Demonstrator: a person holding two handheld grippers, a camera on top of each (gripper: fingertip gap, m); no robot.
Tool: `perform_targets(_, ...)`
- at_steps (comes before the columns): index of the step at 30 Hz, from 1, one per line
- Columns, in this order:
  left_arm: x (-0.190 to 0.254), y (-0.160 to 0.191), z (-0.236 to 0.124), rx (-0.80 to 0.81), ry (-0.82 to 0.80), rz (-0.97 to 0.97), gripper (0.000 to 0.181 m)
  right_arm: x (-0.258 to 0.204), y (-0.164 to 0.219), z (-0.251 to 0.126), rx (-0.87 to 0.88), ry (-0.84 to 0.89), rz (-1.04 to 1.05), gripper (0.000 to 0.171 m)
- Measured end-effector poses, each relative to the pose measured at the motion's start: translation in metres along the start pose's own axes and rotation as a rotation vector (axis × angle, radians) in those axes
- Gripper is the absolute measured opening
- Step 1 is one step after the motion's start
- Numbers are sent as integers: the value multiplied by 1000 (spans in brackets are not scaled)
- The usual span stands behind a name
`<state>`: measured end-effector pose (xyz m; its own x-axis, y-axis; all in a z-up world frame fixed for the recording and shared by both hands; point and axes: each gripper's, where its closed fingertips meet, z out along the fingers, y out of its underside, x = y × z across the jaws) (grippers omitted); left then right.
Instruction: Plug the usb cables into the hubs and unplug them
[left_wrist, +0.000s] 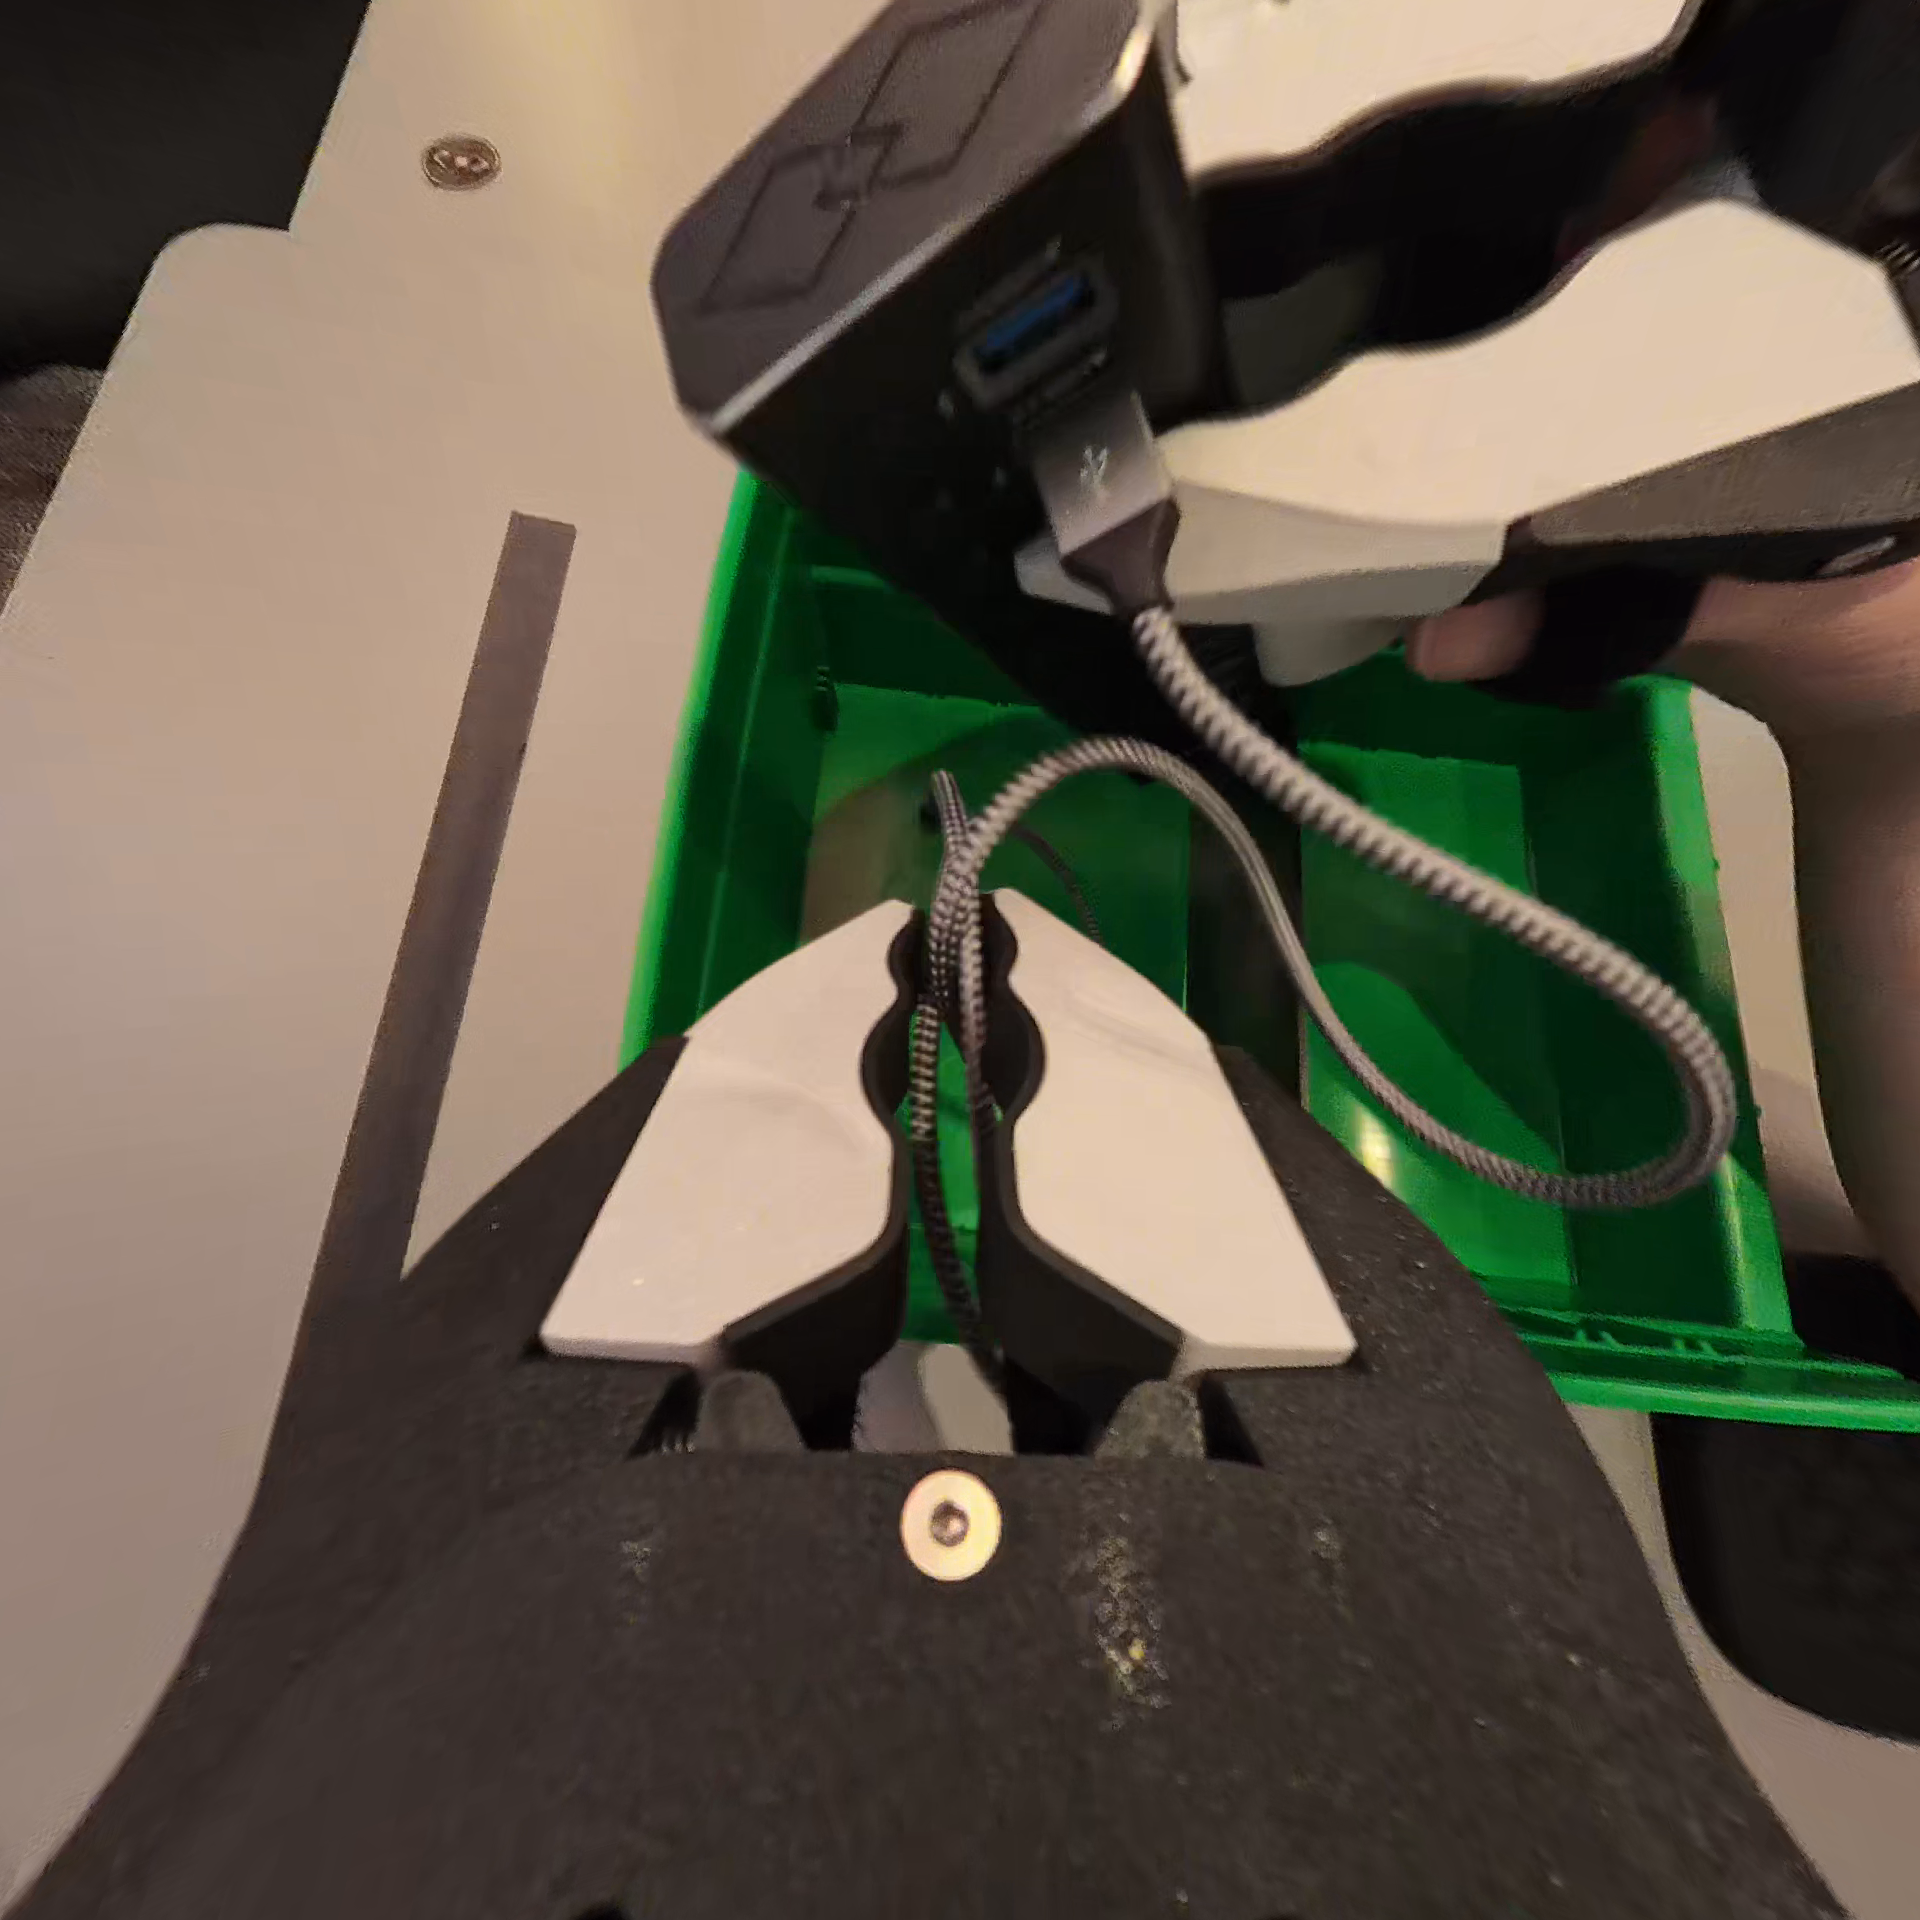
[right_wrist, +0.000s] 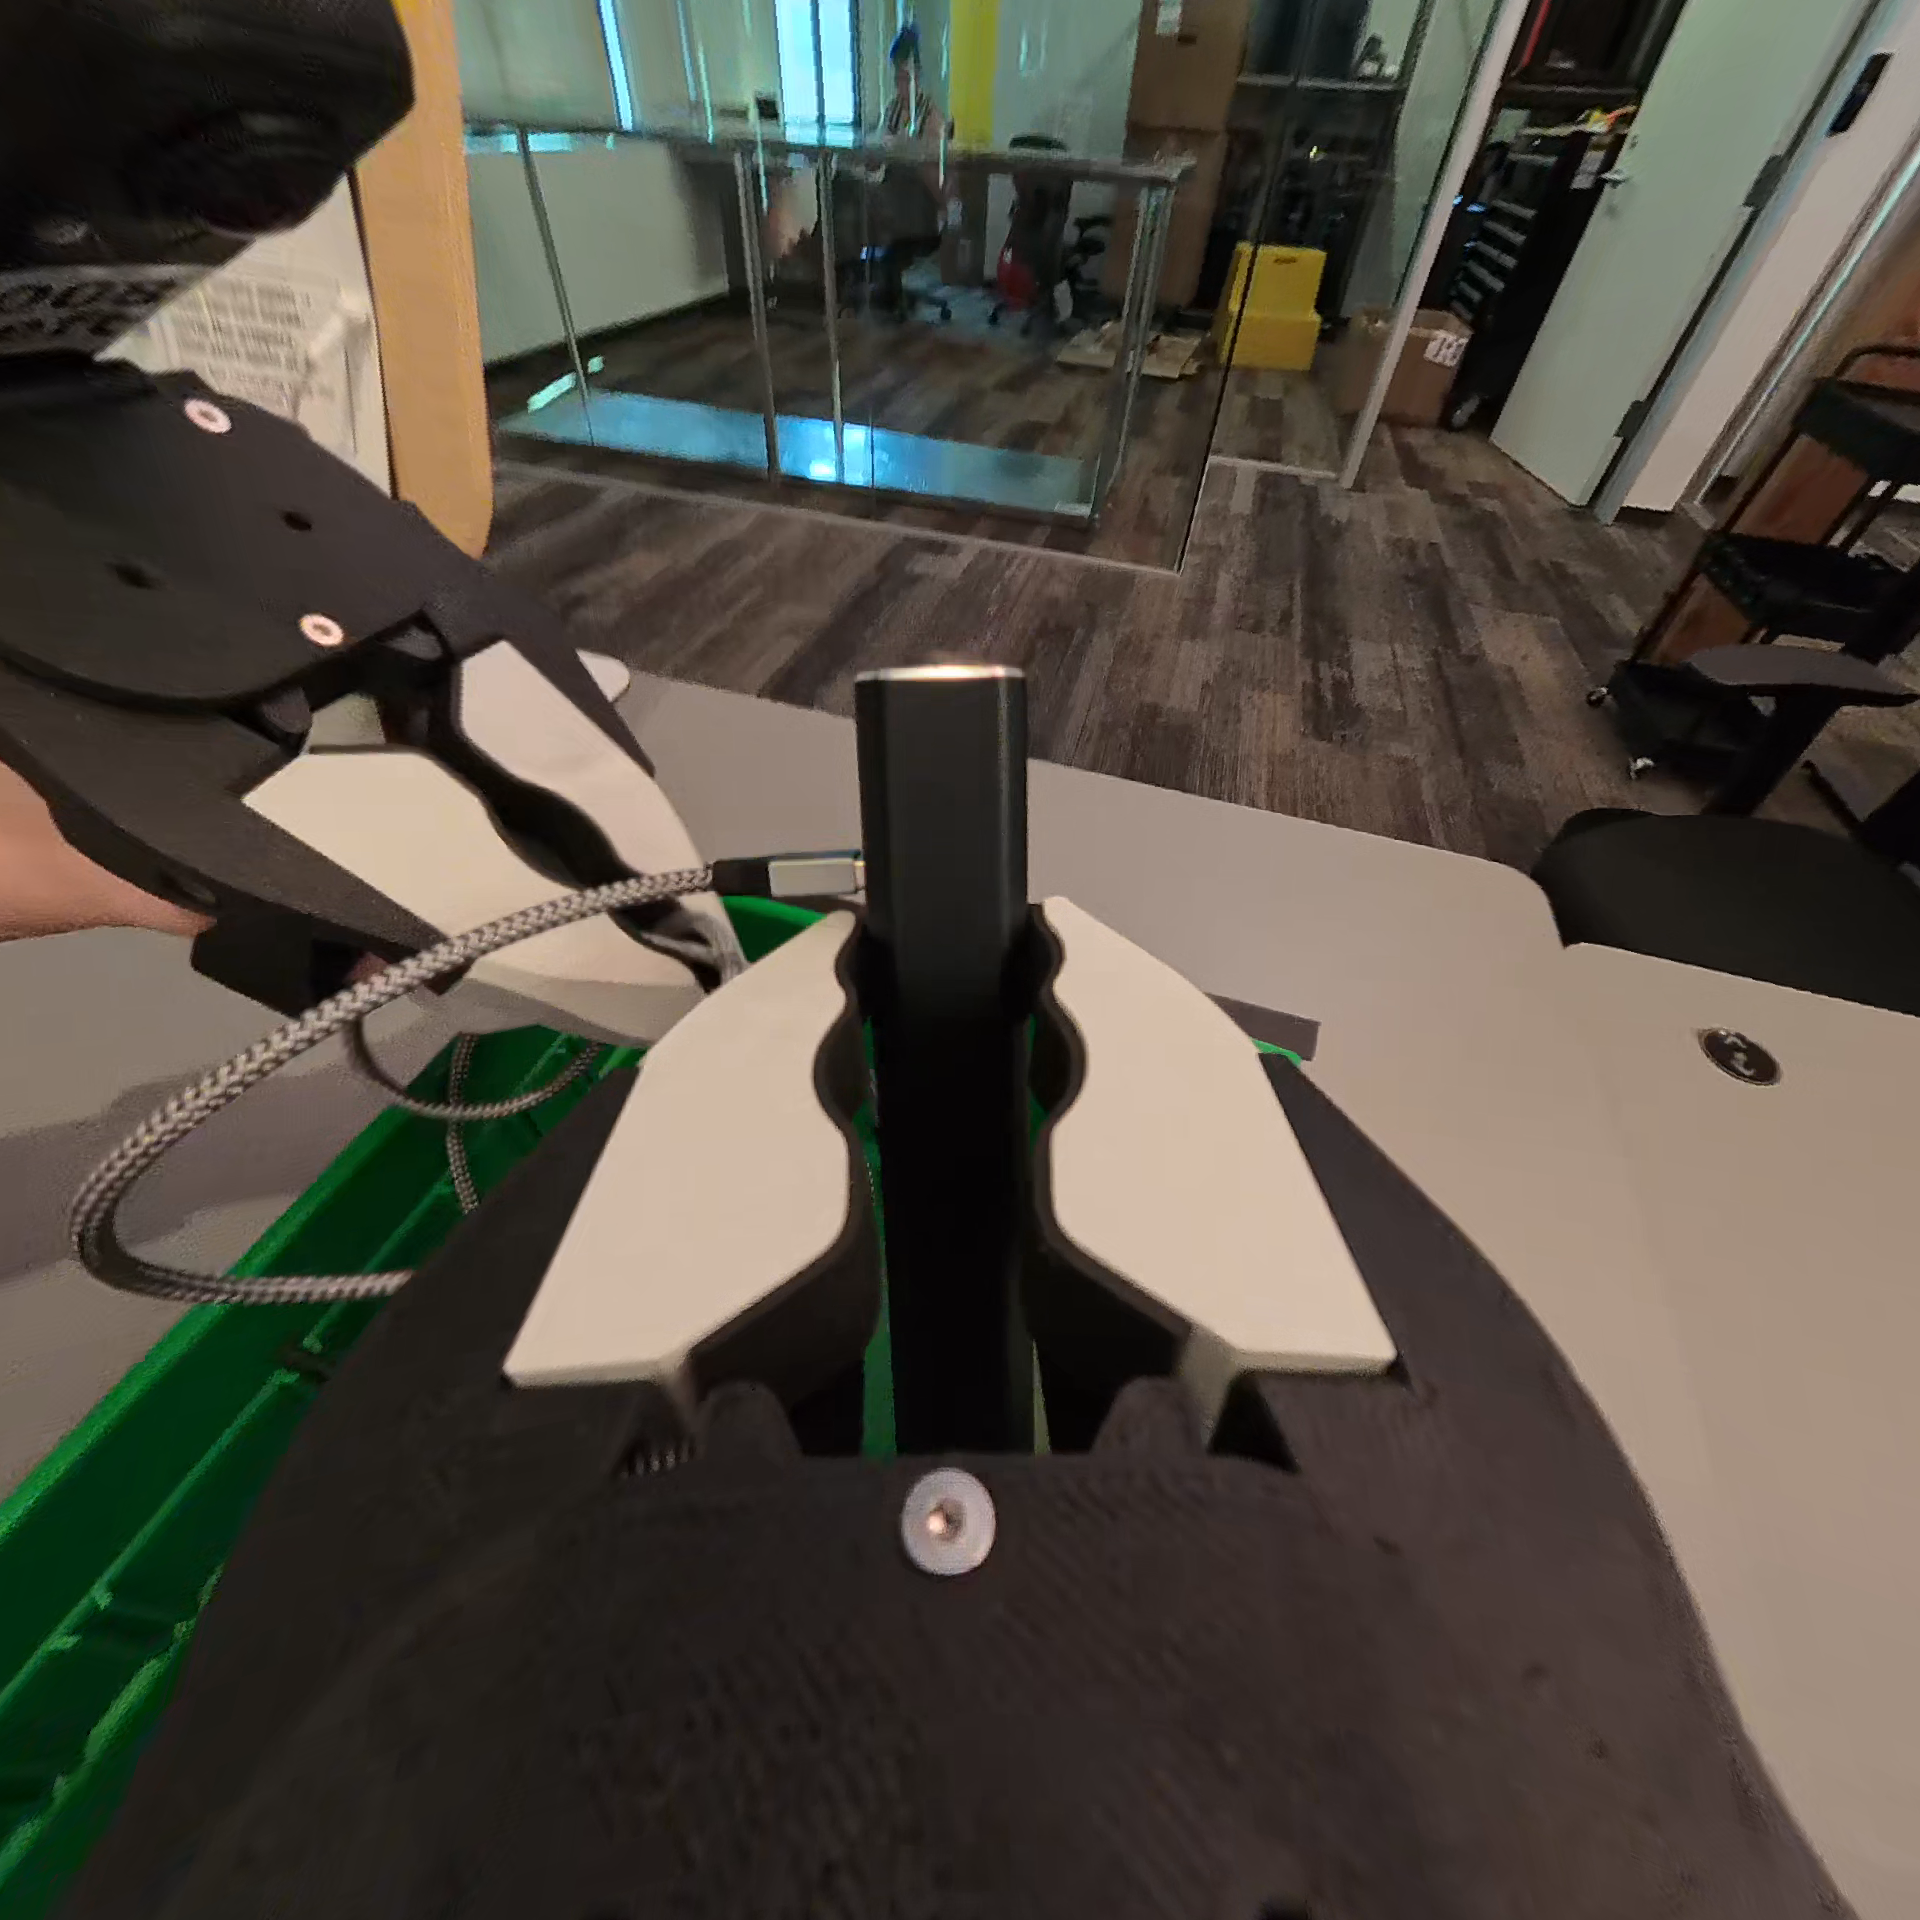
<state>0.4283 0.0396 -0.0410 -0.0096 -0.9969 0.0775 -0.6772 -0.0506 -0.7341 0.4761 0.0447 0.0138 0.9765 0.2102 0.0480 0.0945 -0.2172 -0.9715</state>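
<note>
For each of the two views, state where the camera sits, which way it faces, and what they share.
Left wrist view: on the left gripper, looking down into the green bin; its fingers clamp the braided cable; a hand shows.
Right wrist view: on the right gripper, facing out over the table into an office; it grips the black hub.
Shared: hub, cable, bin, both grippers.

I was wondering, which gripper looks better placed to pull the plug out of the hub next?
Left, probably. The left gripper is shut on the braided cable, whose plug sits in the hub. The right gripper is busy clamping that hub.
</note>
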Motion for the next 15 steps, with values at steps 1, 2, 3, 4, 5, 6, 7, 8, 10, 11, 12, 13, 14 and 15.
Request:
perform_targets(1,-1,0,-1,35,0,-11,17,-4,2,4,-26,-3,-24,29)
perform_targets(2,-2,-2,-5,79,4,-29,23,-6,5,8,-47,-6,-49,29)
perform_targets(3,-4,-5,-13,128,5,-51,31,-9,7,12,-62,-11,-70,29)
perform_targets(4,-7,-7,-22,165,-5,-70,42,-11,10,15,-81,-20,-86,29)
perform_targets(5,-11,-4,-32,177,-32,-76,49,-14,13,18,-105,-32,-103,29)
perform_targets(6,-15,0,-42,180,-70,-74,55,-17,17,21,-133,-51,-120,29)
perform_targets(7,-17,6,-54,188,-111,-74,55,-21,21,23,-165,-65,-144,29)
perform_targets(8,-18,12,-66,199,-145,-79,56,-24,25,25,-202,-72,-176,29)
perform_targets(10,-9,24,-92,245,-161,-95,53,-32,39,30,-303,-100,-250,29)
perform_targets(11,-2,31,-104,270,-158,-106,51,-34,49,33,-373,-114,-287,29)
perform_targets(12,6,37,-115,298,-156,-114,50,-36,62,35,-453,-130,-317,29)
perform_targets(13,14,44,-125,320,-156,-113,49,-39,75,36,-525,-155,-341,29)
perform_targets(14,21,51,-134,332,-162,-109,48,-44,80,39,-536,-181,-353,29)
perform_targets(15,27,57,-141,337,-166,-102,47,-47,83,42,-535,-200,-364,30)
